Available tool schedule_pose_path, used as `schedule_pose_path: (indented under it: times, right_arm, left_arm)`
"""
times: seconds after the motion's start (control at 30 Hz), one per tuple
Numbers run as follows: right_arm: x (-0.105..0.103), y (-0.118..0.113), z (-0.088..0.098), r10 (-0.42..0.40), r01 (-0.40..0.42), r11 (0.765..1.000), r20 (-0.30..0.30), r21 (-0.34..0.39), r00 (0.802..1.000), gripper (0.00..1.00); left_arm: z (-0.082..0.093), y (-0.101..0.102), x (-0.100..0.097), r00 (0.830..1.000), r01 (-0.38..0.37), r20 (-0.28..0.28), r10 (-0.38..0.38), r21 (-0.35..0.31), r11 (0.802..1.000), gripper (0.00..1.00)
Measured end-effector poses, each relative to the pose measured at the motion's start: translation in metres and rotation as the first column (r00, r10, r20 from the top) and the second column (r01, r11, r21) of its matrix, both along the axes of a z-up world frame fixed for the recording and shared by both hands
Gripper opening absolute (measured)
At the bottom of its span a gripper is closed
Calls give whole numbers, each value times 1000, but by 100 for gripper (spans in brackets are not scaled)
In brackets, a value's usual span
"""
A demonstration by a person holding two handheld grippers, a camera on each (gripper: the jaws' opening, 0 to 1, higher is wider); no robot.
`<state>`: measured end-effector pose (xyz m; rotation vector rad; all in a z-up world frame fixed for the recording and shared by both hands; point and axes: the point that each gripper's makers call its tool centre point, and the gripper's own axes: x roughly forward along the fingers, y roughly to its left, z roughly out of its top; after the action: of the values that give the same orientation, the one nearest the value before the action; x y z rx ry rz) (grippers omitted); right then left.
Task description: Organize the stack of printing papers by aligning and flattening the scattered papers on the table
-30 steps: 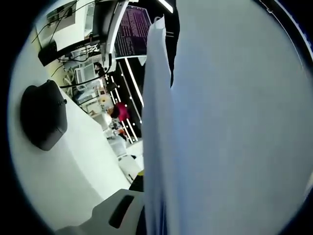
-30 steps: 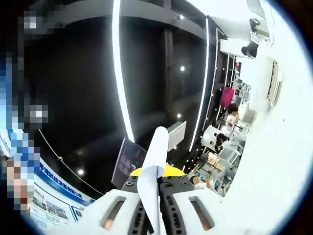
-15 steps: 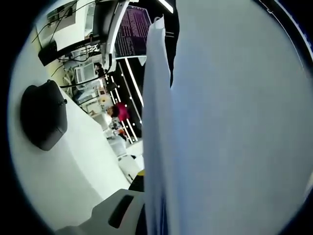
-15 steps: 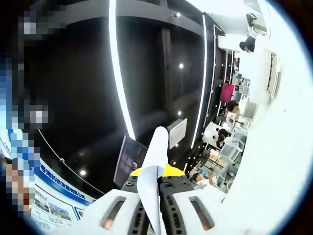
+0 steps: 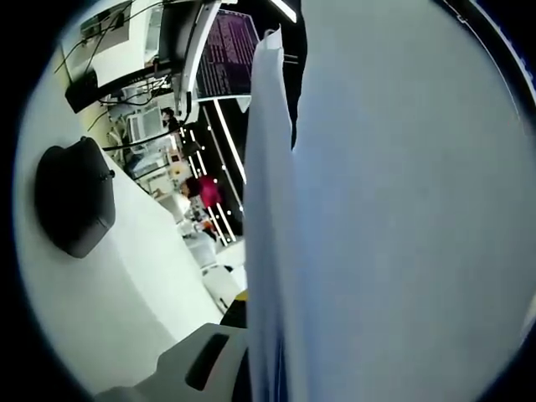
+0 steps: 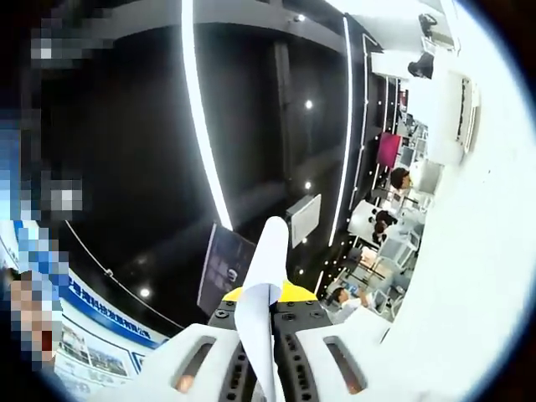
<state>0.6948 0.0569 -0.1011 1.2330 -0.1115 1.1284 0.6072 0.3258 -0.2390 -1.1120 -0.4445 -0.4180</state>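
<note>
1. My right gripper [image 6: 258, 368] is clamped on the edge of the papers [image 6: 265, 276], which stand up from 6 o'clock toward the centre, pinched so they hang edge-on.
2. My left gripper [image 5: 243, 368] sits at 6 o'clock in its view; one pale jaw shows beside the papers [image 5: 394, 218], but whether it is gripping I cannot tell (the sheets hide the other jaw).
3. The sheets are lifted, I judge, to square their edges.
4. The white desk [image 5: 100, 301] lies at 8 o'clock, with a dark object [image 5: 74, 197] at 9 o'clock.

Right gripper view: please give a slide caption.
Right gripper clamps the edge of white papers, raised against a dark ceiling.
</note>
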Motion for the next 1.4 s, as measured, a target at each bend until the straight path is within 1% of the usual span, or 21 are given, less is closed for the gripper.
schedule_pose_path:
  times: [0.2, 0.3, 0.63, 0.73, 0.87, 0.97, 1.13, 1.17, 1.23, 1.33, 1.4]
  right_arm:
    - [-2, 6, -5, 7, -7, 1000, -9, -14, 1000, 0]
    - [-3, 11, -10, 12, -13, 1000, -20, -24, 1000, 0]
    - [-5, 28, -14, 38, -38, 999, -35, -9, 999, 0]
    - [-5, 36, -17, 40, -40, 999, -39, -8, 998, 0]
    - [-1, 48, -27, 40, -40, 999, -63, -7, 997, 0]
    - [3, 59, -41, 47, -48, 999, -101, -10, 994, 0]
    - [4, 78, -62, 57, -63, 997, -137, -40, 989, 0]
    - [1, 85, -69, 85, -93, 995, -158, -42, 984, 0]
    - [1, 91, -75, 70, -80, 995, -148, -66, 987, 0]
    - [-5, 99, -80, 59, -72, 992, -123, -103, 991, 0]
    - [-6, 104, -82, 48, -62, 991, -118, -121, 992, 0]
  left_arm:
    - [0, 0, 0, 1000, 1, -1, -1, -1, 1000, 10]
    - [0, 0, 0, 1000, 2, -2, -2, -4, 1000, 10]
    - [0, -1, 0, 1000, 6, -2, -6, -5, 1000, 11]
    - [0, -1, 0, 1000, 6, 0, -6, -1, 1000, 11]
    - [0, -1, 0, 1000, 5, -2, -5, -3, 1000, 11]
    - [0, -1, 0, 1000, 6, -2, -6, -3, 1000, 11]
    - [0, -1, 0, 1000, 13, -2, -13, -10, 1000, 13]
    - [0, -1, 0, 1000, 13, -2, -13, -9, 1000, 13]
    - [0, -1, 0, 1000, 13, 1, -13, -7, 1000, 13]
    - [1, -1, 0, 1000, 15, 5, -15, -8, 1000, 13]
    - [1, -2, 0, 1000, 17, 8, -17, -10, 1000, 13]
